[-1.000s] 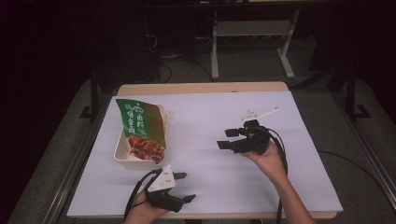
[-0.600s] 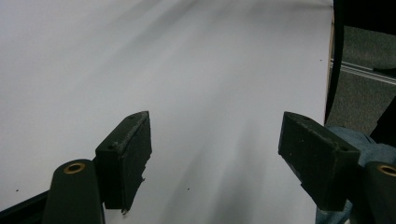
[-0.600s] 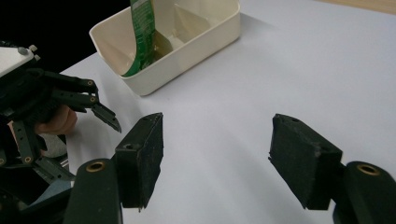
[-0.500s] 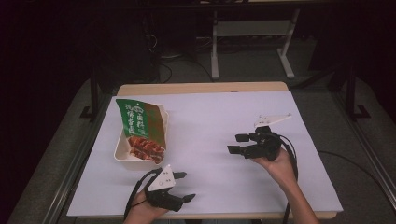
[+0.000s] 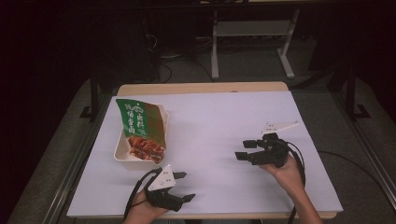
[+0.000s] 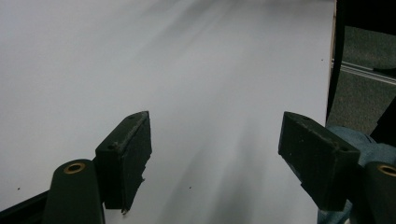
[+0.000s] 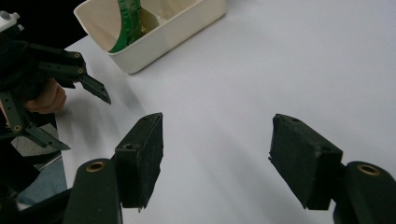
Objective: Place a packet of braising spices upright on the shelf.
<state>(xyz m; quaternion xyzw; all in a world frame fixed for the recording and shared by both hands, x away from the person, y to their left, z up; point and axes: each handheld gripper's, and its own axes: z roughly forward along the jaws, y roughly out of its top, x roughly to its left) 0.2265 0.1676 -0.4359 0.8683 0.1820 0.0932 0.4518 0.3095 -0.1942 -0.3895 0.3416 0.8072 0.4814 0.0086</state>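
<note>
Left gripper (image 5: 186, 186) — near table edge, held low over the white table (image 5: 210, 126), jaws spread wide, nothing between them. Right gripper (image 5: 243, 150) — farther in on the right side, jaws likewise wide apart and empty, aimed toward the left. Cream tray (image 5: 120, 150) — beyond the left gripper, on the table's left; green snack packet (image 5: 136, 122) stands tilted inside it.
</note>
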